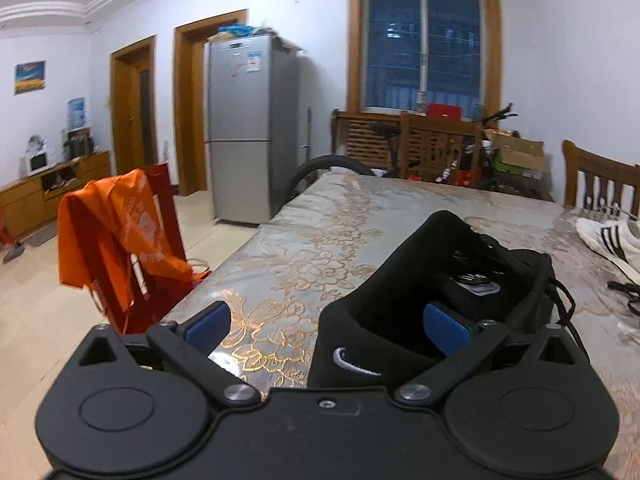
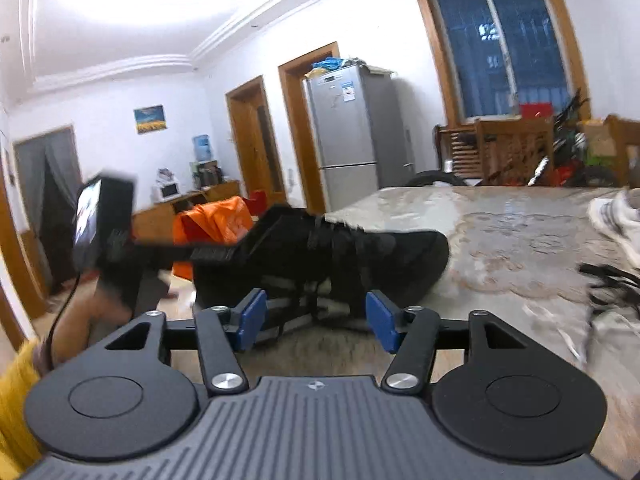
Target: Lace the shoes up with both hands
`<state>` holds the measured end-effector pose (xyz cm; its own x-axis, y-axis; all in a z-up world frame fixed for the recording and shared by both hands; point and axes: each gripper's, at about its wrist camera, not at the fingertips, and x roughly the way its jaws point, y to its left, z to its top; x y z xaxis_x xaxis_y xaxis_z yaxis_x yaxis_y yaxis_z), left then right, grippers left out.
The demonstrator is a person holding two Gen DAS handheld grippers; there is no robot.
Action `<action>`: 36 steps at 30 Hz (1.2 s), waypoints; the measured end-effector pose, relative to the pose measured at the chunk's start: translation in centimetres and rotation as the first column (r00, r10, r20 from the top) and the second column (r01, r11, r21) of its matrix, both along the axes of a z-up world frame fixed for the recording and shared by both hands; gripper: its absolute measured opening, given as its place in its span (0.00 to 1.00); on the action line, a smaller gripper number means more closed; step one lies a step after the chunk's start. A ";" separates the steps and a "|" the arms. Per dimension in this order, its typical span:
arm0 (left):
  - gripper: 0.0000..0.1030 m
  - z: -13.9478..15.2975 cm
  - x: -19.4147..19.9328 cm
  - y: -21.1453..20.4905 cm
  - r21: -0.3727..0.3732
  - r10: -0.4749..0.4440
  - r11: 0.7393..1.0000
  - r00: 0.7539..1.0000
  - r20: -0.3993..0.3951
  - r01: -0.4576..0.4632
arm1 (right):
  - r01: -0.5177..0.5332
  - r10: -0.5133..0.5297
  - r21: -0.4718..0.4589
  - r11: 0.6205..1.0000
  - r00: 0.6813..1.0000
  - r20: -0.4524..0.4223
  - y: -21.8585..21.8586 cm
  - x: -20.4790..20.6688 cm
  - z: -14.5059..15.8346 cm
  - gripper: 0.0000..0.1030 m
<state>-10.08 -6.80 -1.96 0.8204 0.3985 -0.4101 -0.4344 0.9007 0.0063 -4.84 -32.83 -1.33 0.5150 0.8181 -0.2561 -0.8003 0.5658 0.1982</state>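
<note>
Black sneaker (image 1: pixel 440 292) lies on the patterned tablecloth (image 1: pixel 320 232) close to the near corner of the table, heel end toward the left gripper (image 1: pixel 326 326), whose blue pads stand wide apart: one pad is inside the heel opening, the other outside the collar over bare cloth, so the jaws straddle the collar wall without pinching it. From the right wrist view the right gripper (image 2: pixel 316 320) is also spread open and empty, hovering just short of the shoe's side, with black laces (image 2: pixel 320 236) crossing the upper; that view is blurred. A sound way to proceed is probably to close the left pads on the collar to steady the shoe, then bring the right fingers down on a loose lace end rather than the crossed section. A white striped sneaker (image 1: pixel 612 240) and a loose black lace (image 1: pixel 626 292) lie well apart on the right, an easy snag; the table edge is near.
</note>
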 end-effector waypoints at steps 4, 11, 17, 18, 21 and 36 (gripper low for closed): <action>1.00 0.4 -0.1 0.7 -0.035 -0.040 0.999 0.999 -0.002 0.040 | -0.030 0.033 -0.036 0.999 0.997 0.064 2.6 4.9 1.2 0.53; 1.00 2.7 0.6 1.7 -0.009 -0.114 0.993 0.993 -0.042 0.114 | -0.122 0.121 -0.053 0.991 0.992 -0.020 6.7 12.7 0.3 0.40; 1.00 1.7 1.8 1.8 0.021 -0.133 0.991 0.986 -0.104 0.135 | -0.208 0.203 -0.038 0.977 0.975 -0.094 7.7 13.8 -0.9 0.38; 1.00 1.6 1.8 1.8 0.019 -0.133 0.991 0.985 -0.106 0.136 | -0.210 0.205 -0.055 0.976 0.975 -0.085 7.9 13.5 -1.0 0.36; 1.00 1.3 2.0 1.8 0.016 -0.135 0.990 0.985 -0.110 0.138 | -0.214 0.209 -0.068 0.975 0.975 -0.074 7.8 13.0 -0.9 0.36; 1.00 0.6 2.7 1.9 -0.032 -0.134 0.991 0.984 -0.114 0.131 | -0.260 0.271 -0.195 0.946 0.962 0.031 4.9 14.7 1.0 0.44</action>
<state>-7.38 -4.89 -1.37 0.8115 0.2787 -0.5137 -0.3091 0.9506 0.0275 9.87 -27.97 -0.35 0.3041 0.8671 -0.3945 -0.9334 0.3540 0.0587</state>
